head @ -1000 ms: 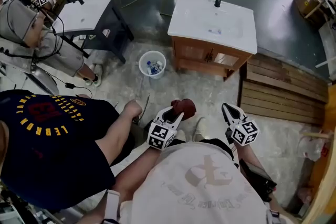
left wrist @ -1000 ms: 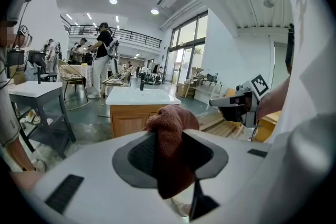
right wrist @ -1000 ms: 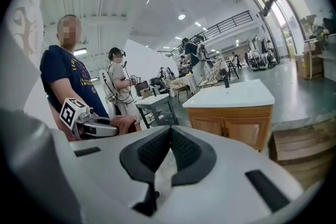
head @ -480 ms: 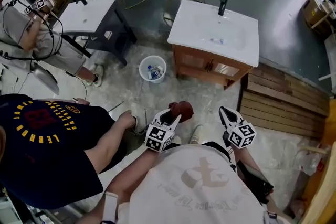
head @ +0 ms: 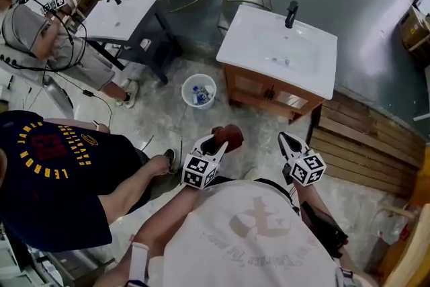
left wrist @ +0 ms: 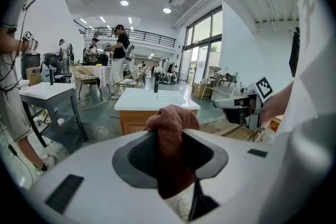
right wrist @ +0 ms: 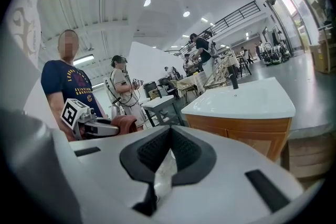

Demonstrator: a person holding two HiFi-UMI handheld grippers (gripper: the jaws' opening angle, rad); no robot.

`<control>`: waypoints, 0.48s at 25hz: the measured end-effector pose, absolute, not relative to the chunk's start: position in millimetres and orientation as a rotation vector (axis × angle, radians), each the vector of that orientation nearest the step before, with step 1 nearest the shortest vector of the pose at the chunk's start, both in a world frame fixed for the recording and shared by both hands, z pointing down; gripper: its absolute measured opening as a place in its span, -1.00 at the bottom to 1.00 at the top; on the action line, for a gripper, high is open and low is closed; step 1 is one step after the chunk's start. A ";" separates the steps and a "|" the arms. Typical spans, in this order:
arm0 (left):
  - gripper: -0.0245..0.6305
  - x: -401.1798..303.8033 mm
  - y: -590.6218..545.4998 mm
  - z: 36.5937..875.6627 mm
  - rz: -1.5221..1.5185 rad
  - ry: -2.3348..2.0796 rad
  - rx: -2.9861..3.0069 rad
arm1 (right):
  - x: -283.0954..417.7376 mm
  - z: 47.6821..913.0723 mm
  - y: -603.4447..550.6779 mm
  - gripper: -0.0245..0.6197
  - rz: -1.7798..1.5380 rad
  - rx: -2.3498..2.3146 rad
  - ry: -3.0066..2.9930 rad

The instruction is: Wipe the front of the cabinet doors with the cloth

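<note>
Jaws on your left gripper pinch the cloth, your right gripper meets empty; close in and press the cloth flat against the cabinet doors.

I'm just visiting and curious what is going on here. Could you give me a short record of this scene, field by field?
left gripper: shut on the cloth
cloth: reddish-brown, bunched, sticking out past the jaws
right gripper: shut, empty
cabinet: wooden, ahead of both grippers, under a white sink top with a black faucet
bucket: white, on the floor left of the cabinet
wiping: not yet begun; the cloth is held clear of the cabinet
</note>
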State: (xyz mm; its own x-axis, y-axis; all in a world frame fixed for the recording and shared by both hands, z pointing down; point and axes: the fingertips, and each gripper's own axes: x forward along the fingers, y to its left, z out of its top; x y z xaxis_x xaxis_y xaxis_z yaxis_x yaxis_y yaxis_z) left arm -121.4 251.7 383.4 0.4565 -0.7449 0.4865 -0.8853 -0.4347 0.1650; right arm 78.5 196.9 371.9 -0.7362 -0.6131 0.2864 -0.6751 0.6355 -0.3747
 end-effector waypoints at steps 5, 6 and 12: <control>-0.51 -109.6 239.6 381.1 0.488 -1.416 2.292 | 92.7 378.1 186.6 -0.89 0.717 1.027 -2.727; -0.51 -106.9 238.3 381.0 0.486 -1.423 2.287 | 96.7 379.1 185.6 -0.89 0.717 1.019 -2.724; -0.51 -100.5 221.3 381.5 0.479 -1.441 2.261 | 113.8 380.1 171.1 -0.88 0.739 1.042 -2.716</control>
State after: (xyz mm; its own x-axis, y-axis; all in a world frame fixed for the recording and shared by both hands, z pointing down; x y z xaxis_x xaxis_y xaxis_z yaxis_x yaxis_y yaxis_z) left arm -100.5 221.3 381.5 0.4053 -0.7691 0.4942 -0.9119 -0.3782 0.1592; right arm 113.8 171.1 380.1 -0.7505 -0.5906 0.2967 -0.6595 0.6396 -0.3949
